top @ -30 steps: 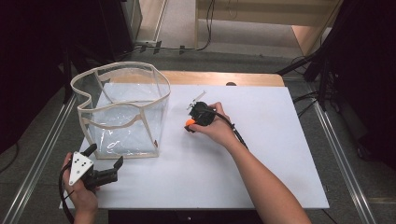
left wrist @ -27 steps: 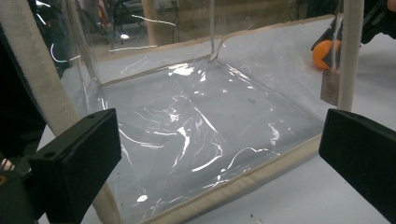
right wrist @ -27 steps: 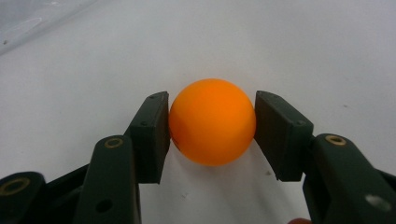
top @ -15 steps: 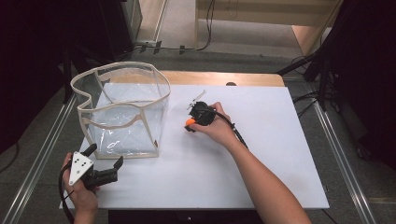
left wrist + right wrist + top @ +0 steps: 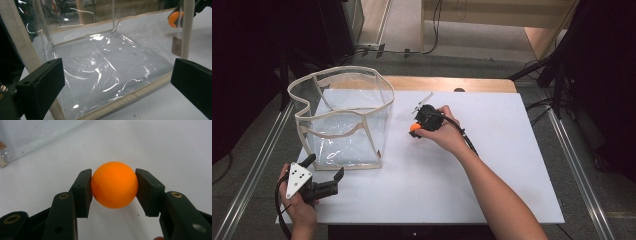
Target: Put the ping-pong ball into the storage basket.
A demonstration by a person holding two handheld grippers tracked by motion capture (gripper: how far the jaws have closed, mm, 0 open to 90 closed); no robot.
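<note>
High view: right gripper [image 5: 416,129] pinched an orange ball [image 5: 414,127] over the white table [image 5: 492,165], just beside the clear bag [image 5: 343,117]. Left gripper view: left gripper [image 5: 117,82] spread wide, facing the bag. Right gripper view: both pads pressed the ball's sides.

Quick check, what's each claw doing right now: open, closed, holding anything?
Left claw: open, holding nothing, facing the clear bag.
Right claw: closed on the orange ball.
</note>
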